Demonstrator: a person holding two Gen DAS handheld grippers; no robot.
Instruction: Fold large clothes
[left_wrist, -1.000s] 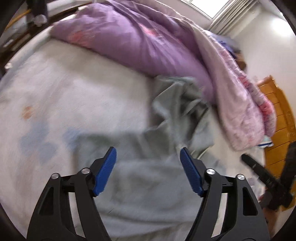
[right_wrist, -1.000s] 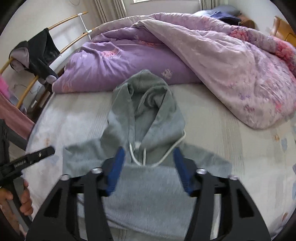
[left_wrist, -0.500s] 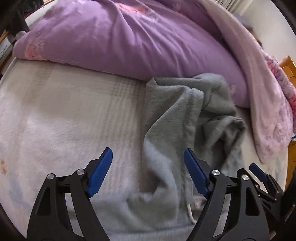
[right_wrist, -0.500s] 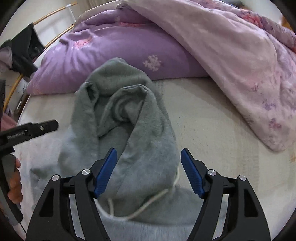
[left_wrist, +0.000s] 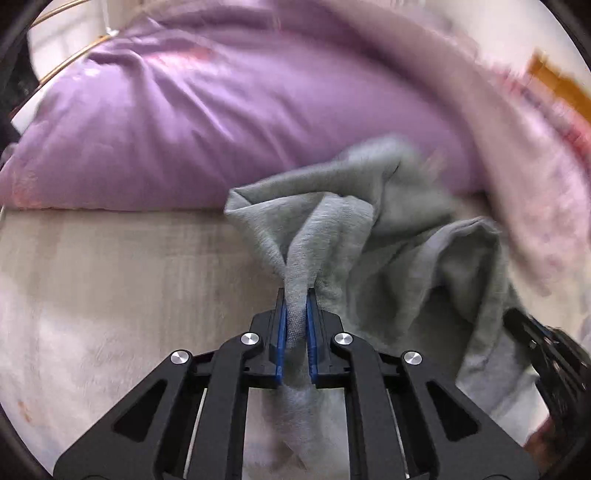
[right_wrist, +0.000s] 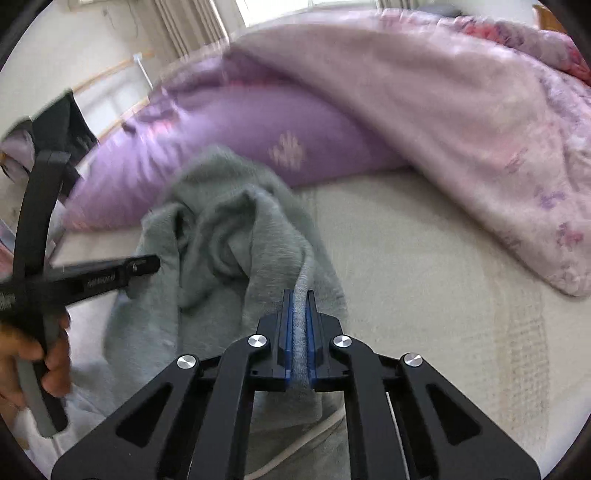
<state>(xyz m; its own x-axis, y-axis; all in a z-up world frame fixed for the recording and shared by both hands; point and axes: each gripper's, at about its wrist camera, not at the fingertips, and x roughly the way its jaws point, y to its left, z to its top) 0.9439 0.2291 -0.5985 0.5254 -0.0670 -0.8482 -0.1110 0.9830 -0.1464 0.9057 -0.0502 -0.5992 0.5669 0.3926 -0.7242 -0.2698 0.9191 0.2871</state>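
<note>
Both grippers were spread a moment ago, now the left gripper (left_wrist: 295, 325) and right gripper (right_wrist: 300, 332) each pinch the hoodie (right_wrist: 236, 221) hood edge, so folding it down can start.

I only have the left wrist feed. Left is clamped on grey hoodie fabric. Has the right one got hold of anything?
Observer: Yes, the right gripper is shut on the hoodie, on an edge of its hood.
Operator: Drawstring visible anywhere?
Observer: A white drawstring lies on the fabric below the right gripper.
Operator: Anything past the purple duvet on the left?
Observer: A dark garment hangs on a wooden rail there.
</note>
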